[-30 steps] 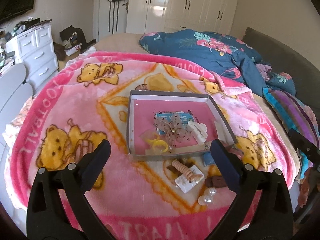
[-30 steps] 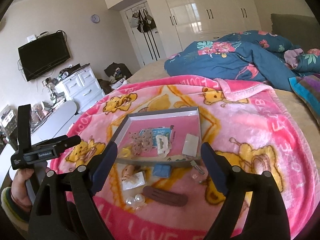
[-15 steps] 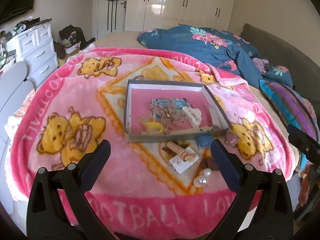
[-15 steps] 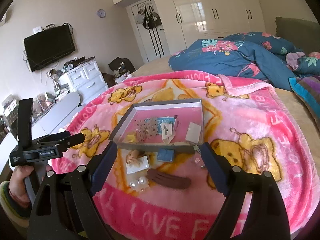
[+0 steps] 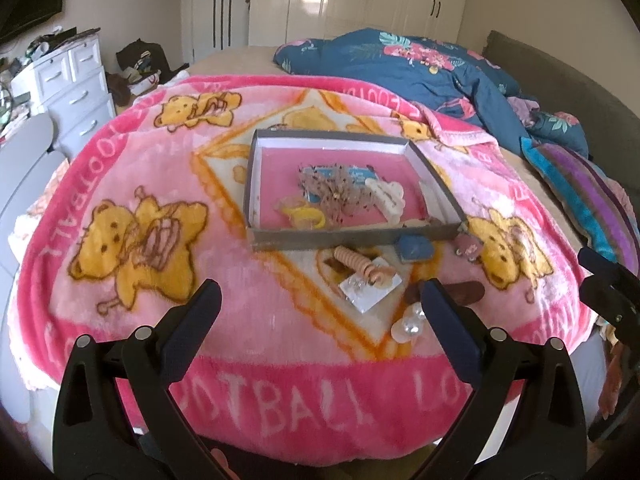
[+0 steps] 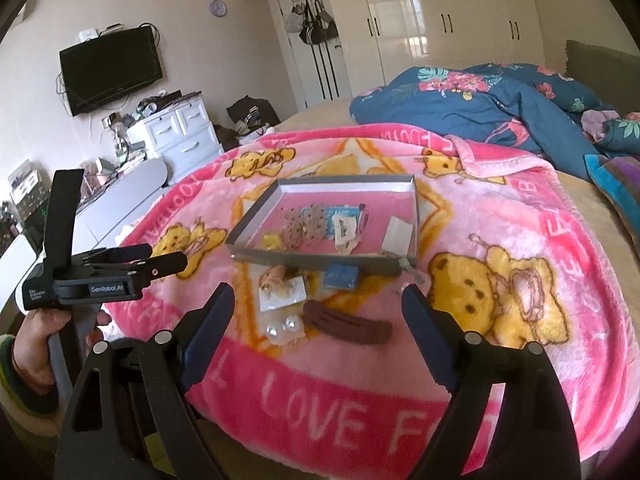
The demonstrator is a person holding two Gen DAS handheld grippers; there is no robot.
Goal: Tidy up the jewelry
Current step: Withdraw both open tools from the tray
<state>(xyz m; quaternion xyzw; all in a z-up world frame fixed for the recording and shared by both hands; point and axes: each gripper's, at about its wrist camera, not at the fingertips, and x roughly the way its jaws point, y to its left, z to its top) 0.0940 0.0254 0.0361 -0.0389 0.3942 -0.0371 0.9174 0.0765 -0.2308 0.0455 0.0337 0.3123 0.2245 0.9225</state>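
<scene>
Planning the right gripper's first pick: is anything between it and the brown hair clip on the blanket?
Nothing visible. The right gripper is open, and the brown hair clip lies bare on the blanket, the pearl pair just beside it.

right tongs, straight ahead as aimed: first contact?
Probably the long brown hair clip on the pink teddy-bear blanket, lying between the open right tongs; the grey shallow box sits beyond. Depth is unclear.

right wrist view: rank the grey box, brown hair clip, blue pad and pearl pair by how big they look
1. grey box, clearly largest though farthest
2. brown hair clip
3. blue pad and pearl pair look about alike; the pearls lie nearer the camera, so I won't rank them.
</scene>
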